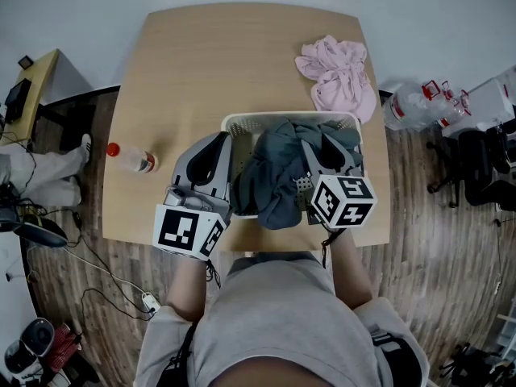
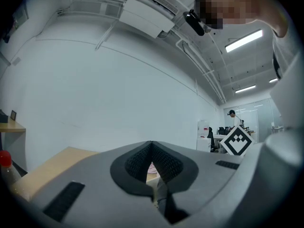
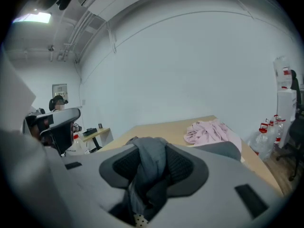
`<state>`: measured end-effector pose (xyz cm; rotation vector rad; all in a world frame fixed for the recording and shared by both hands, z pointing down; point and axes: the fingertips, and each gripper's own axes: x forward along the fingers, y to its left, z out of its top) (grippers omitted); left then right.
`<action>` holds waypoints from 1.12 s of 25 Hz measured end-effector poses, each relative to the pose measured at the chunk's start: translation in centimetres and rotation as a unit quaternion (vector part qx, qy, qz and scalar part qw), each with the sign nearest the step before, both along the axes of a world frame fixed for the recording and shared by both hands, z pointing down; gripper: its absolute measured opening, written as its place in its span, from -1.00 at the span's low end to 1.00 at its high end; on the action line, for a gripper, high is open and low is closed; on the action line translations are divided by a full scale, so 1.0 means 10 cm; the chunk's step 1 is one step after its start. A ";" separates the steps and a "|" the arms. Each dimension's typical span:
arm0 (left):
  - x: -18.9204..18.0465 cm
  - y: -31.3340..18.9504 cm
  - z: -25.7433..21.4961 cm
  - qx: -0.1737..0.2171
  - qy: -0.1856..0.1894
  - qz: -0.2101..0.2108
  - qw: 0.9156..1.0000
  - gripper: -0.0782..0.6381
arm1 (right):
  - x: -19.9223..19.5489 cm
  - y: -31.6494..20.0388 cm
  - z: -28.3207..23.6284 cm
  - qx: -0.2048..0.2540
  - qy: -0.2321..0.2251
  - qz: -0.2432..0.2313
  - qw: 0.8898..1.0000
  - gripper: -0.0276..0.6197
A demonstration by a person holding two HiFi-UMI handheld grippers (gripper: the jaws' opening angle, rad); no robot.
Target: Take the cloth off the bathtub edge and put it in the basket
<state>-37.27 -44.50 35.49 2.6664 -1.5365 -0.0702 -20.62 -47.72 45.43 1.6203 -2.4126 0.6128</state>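
The person in the grey top (image 1: 294,321) is leaning over the near edge of the table (image 1: 201,63). The right gripper (image 1: 322,153) is pinching a fold of the grey cloth (image 1: 270,180), which is bunching inside the basket (image 1: 242,122) and spilling over its near rim, so letting go looks close. The left gripper (image 1: 219,142), tips pressed together on nothing I can see, is sitting at the basket's left wall, perhaps to steady it. A pink cloth (image 1: 339,75) is lying near the far right corner
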 end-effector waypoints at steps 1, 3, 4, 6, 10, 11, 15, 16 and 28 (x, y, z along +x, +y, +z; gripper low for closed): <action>0.00 -0.01 0.01 -0.001 0.000 0.000 1.000 -0.74 | 0.00 -0.01 0.06 -0.011 0.005 -0.001 1.000 -0.42; 0.01 -0.04 0.03 -0.003 -0.001 -0.001 1.000 -0.74 | 0.01 -0.03 0.18 -0.033 0.012 -0.002 0.999 -0.41; 0.01 -0.05 0.04 -0.004 -0.001 -0.002 1.000 -0.74 | 0.02 -0.04 0.23 -0.043 0.014 -0.003 0.999 -0.42; 0.01 -0.07 0.05 -0.006 -0.002 -0.004 1.000 -0.74 | 0.03 -0.05 0.32 -0.061 0.012 -0.006 0.998 -0.42; 0.00 -0.12 0.09 -0.011 -0.002 -0.007 1.000 -0.74 | 0.03 -0.11 0.47 -0.091 0.012 -0.008 0.996 -0.41; 0.00 -0.14 0.10 -0.012 -0.002 -0.007 1.000 -0.74 | 0.03 -0.12 0.51 -0.099 0.015 -0.008 0.995 -0.41; 0.00 -0.20 0.15 -0.020 -0.002 -0.008 1.000 -0.74 | 0.03 -0.14 0.67 -0.129 0.029 -0.010 0.991 -0.41; 0.00 -0.22 0.17 -0.021 -0.002 -0.008 1.000 -0.74 | 0.02 -0.14 0.71 -0.136 0.032 -0.012 0.990 -0.41; 0.02 -0.41 0.26 -0.033 -0.006 -0.011 0.999 -0.74 | 0.00 -0.20 1.05 -0.185 0.047 -0.027 0.981 -0.40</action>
